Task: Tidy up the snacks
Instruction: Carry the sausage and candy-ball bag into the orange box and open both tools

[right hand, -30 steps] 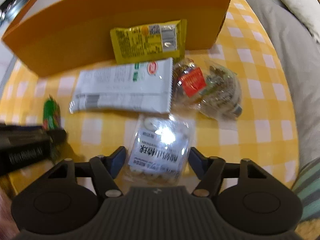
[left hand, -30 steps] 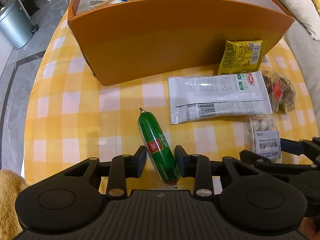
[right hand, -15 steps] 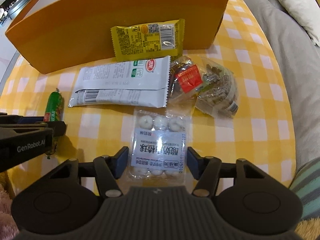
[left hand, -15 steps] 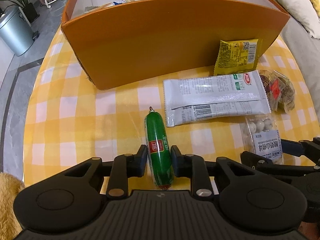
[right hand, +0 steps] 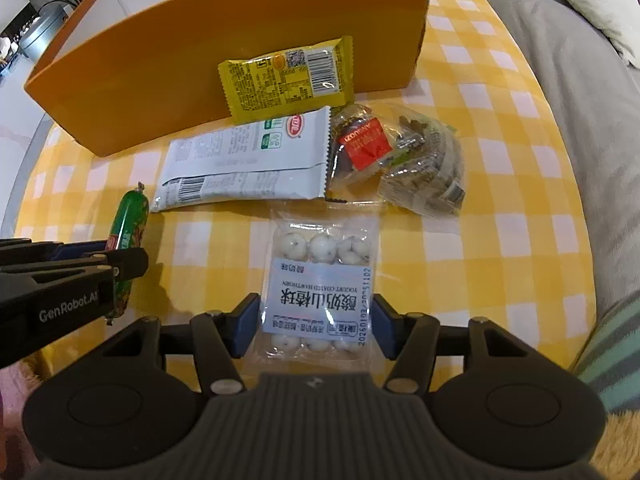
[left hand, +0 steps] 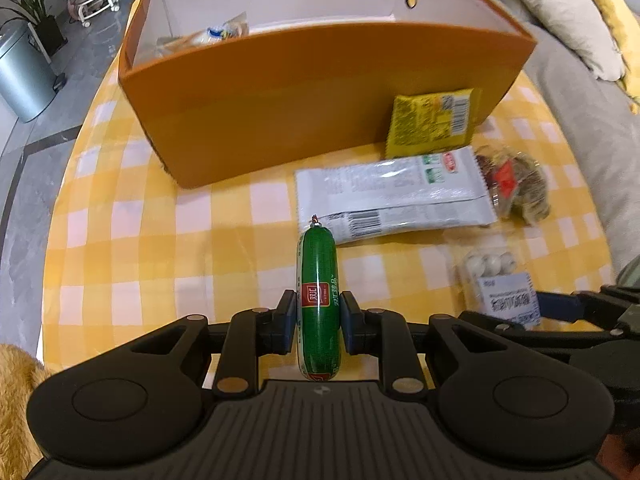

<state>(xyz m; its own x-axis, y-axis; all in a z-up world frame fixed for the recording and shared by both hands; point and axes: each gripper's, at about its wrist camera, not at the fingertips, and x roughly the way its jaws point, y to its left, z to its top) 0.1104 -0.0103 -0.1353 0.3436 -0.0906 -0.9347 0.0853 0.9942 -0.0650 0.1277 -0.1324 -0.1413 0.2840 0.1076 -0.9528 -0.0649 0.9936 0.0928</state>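
Note:
My left gripper [left hand: 319, 322] is shut on a green sausage [left hand: 318, 280] and holds it above the yellow checked table [left hand: 160, 240], in front of the orange box [left hand: 280, 112]. The sausage also shows in the right wrist view [right hand: 127, 232]. My right gripper [right hand: 316, 326] has its fingers on both sides of a clear pack of white yogurt balls [right hand: 318, 292], touching or nearly touching its edges; the pack lies on the table. A white packet [right hand: 248, 160], a yellow packet [right hand: 288, 78] and a clear nut packet [right hand: 400, 156] lie beyond.
The orange box is open at the top and holds a snack at its far left [left hand: 208, 36]. A grey sofa [right hand: 560, 100] borders the table on the right. A metal bin [left hand: 20, 76] stands on the floor at left.
My left gripper closed on the green sausage and lifted it, straightening it. My right gripper closed in on the yogurt ball pack.

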